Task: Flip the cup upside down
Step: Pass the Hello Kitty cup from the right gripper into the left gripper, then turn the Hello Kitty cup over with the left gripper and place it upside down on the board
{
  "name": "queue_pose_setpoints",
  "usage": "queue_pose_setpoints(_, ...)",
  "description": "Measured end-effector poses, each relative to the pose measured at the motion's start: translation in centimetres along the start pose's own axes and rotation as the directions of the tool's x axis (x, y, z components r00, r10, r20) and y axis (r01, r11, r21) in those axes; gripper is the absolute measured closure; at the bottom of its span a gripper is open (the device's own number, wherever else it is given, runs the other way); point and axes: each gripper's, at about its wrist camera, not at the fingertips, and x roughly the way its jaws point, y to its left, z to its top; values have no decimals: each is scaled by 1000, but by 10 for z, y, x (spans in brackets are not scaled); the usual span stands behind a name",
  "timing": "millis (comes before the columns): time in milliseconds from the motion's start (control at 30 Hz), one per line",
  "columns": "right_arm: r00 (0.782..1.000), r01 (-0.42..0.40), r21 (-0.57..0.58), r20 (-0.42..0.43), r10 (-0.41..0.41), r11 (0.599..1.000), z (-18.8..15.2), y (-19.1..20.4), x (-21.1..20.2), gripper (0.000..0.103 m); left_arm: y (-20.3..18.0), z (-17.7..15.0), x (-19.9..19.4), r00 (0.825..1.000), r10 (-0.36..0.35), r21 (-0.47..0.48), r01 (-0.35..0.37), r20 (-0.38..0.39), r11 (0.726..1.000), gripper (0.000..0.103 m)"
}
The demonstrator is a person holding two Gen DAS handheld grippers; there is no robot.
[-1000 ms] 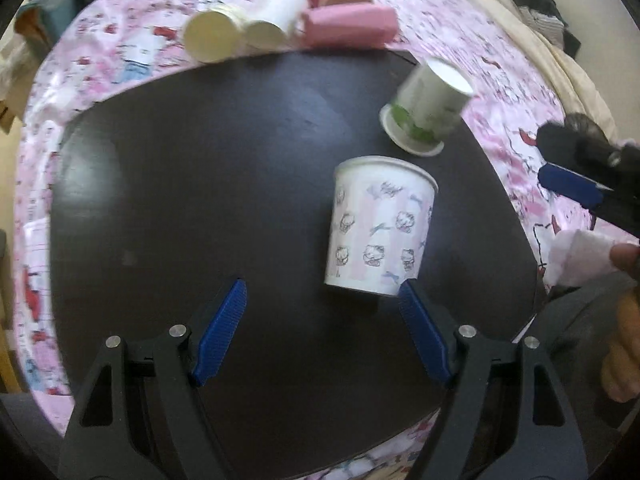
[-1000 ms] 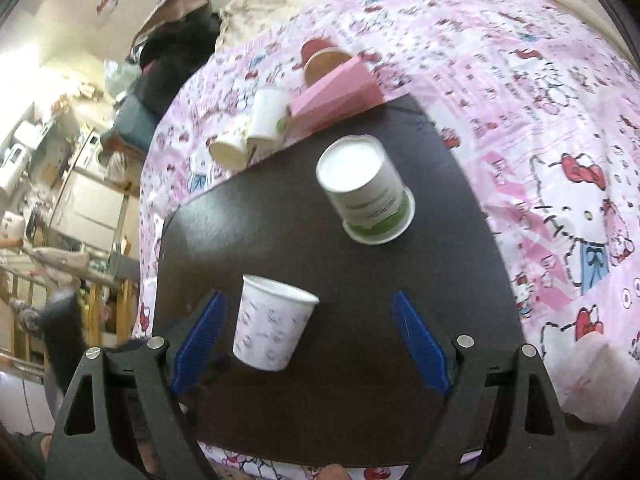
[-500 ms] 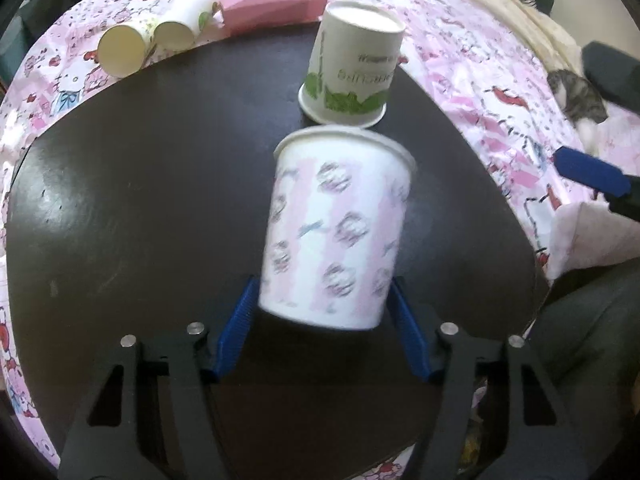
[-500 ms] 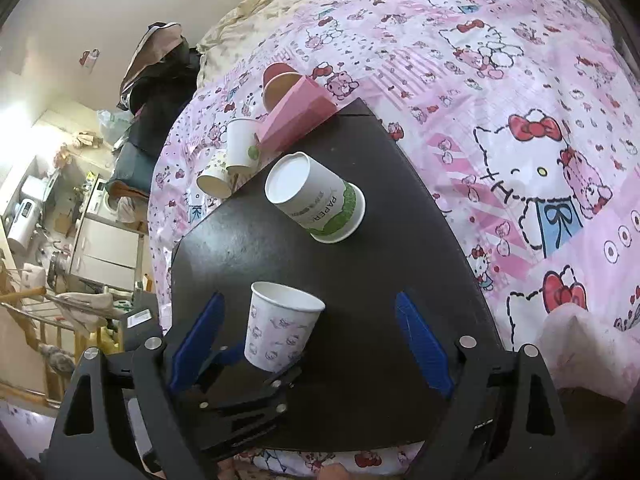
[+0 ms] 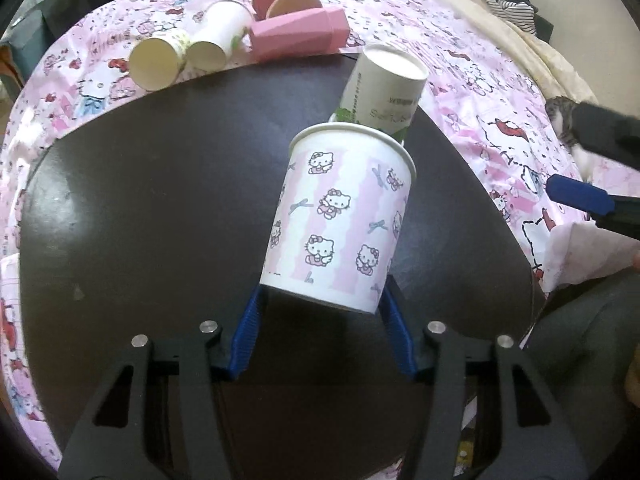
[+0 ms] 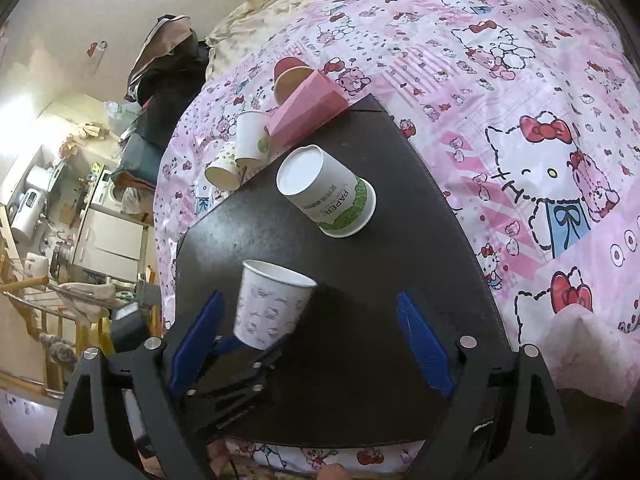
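Patterned paper cup [image 5: 340, 220]: mouth up, standing on or just off the dark table [image 5: 140, 220] near its middle; contact of the base with the surface cannot be told. It leans slightly. The left gripper [image 5: 322, 320] is clamped on it, blue pads pressing both sides low on the wall, close to the base. Not yet inverted.

Risk 1: the grip sits low on a thin, tapered wall. Judged likely to slide toward the base or dent the paper once the wrist rolls; the cup could squirt out mid-turn.

Risk 2: the green-and-white cup [image 5: 380, 88], already rim-down, stands just behind the held one. A forward-sweeping rotation could knock it over.

Risk 3: the right gripper [image 6: 312, 340] hangs near, wide apart and holding nothing, with the held cup between its fingers in its own view. A wide arc of the left wrist might strike it.

Risk 4: setting down with the rim not level would leave the cup tilted or let it roll toward the loose cups [image 5: 180, 52] and the pink box [image 5: 300, 32] at the table's far edge, on the bedspread [image 6: 520, 100].
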Motion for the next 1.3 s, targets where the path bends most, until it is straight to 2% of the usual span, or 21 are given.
queue_pose_setpoints(133, 1000, -2, 2, 2, 2, 1000, 1, 1, 1, 13, 14, 6, -17, 998, 49, 17, -49, -36, 999, 51)
queue_pose_setpoints(300, 1000, -6, -8, 1, 6, 1000, 1, 8, 3, 13, 38, 21, -37, 987, 123, 77, -116, -103, 990, 51)
queue_pose_setpoints(367, 1000, -9, -17, 3, 9, 1000, 1, 11, 3, 13, 48, 26, -48, 990, 96, 57, -90, -101, 994, 51)
queue_pose_setpoints(433, 1000, -12, -30, 1, 12, 999, 0, 15, 5, 13, 52, 26, -52, 989, 117, 63, -111, -95, 992, 51)
queue_pose_setpoints(533, 1000, -9, -45, -13, 9, 999, 1, 17, 10, 13, 60, 24, -53, 989, 96, 42, -92, -112, 995, 51)
queue_pose_setpoints(667, 995, -53, -22, -80, 51, 998, 3, 19, 26, 13, 63, 18, -54, 992, 69, 31, -66, -106, 997, 51)
queue_pose_setpoints(700, 993, -66, -24, -100, 64, 998, 3, 22, 31, 13, 62, 18, -55, 993, 63, 30, -61, -99, 998, 51)
queue_pose_setpoints(767, 976, -142, 3, -164, 140, 990, 6, 32, 48, 13, 63, 17, -55, 995, 47, 23, -45, -91, 999, 51)
queue_pose_setpoints(833, 965, -173, -2, -200, 169, 985, 7, 44, 60, 13, 61, 17, -53, 996, 21, 18, -19, -92, 1000, 51)
queue_pose_setpoints(967, 959, -174, -29, -233, 163, 984, 12, 65, 83, 13, 53, 16, -51, 995, -3, 46, 7, -96, 999, 51)
queue_pose_setpoints(1067, 958, -174, -33, -237, 162, 984, 17, 75, 93, 13, 49, 18, -56, 997, -22, 77, 27, -72, 997, 51)
queue_pose_setpoints(1133, 960, -165, -33, -235, 153, 986, 19, 77, 96, 13, 46, 20, -60, 999, -5, 109, 10, -43, 994, 51)
queue_pose_setpoints(1300, 966, -117, -24, -236, 108, 993, 19, 69, 103, 13, 44, 24, -68, 1000, -26, 128, 26, -2, 991, 52)
